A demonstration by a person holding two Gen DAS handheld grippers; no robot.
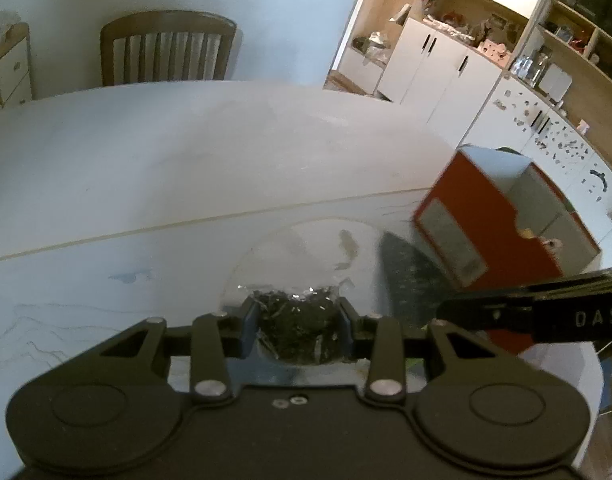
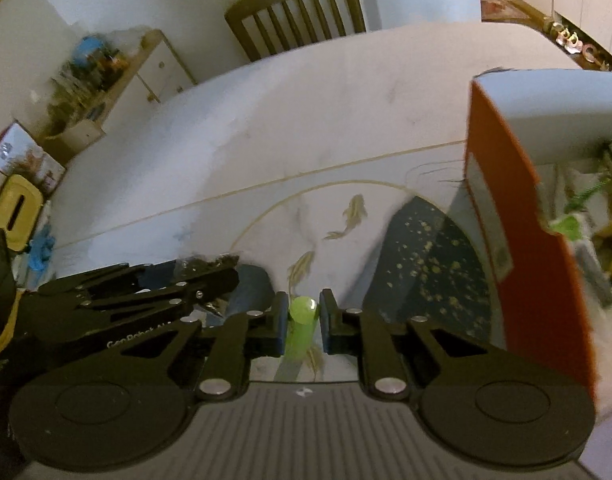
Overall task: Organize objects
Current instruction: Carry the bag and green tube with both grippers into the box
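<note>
My left gripper is shut on a clear plastic bag of dark dried leaves, held above the white table. My right gripper is shut on a small light-green cylinder, also above the table. An open red cardboard box stands to the right; in the right wrist view the box is close on the right and holds several items. The left gripper shows at the left of the right wrist view. The right gripper's arm crosses the right of the left wrist view.
The table has a printed circle with fish and a dark blue speckled patch. A wooden chair stands behind the table. White cabinets and shelves are at the right. A low cupboard with clutter and a yellow bin are at the left.
</note>
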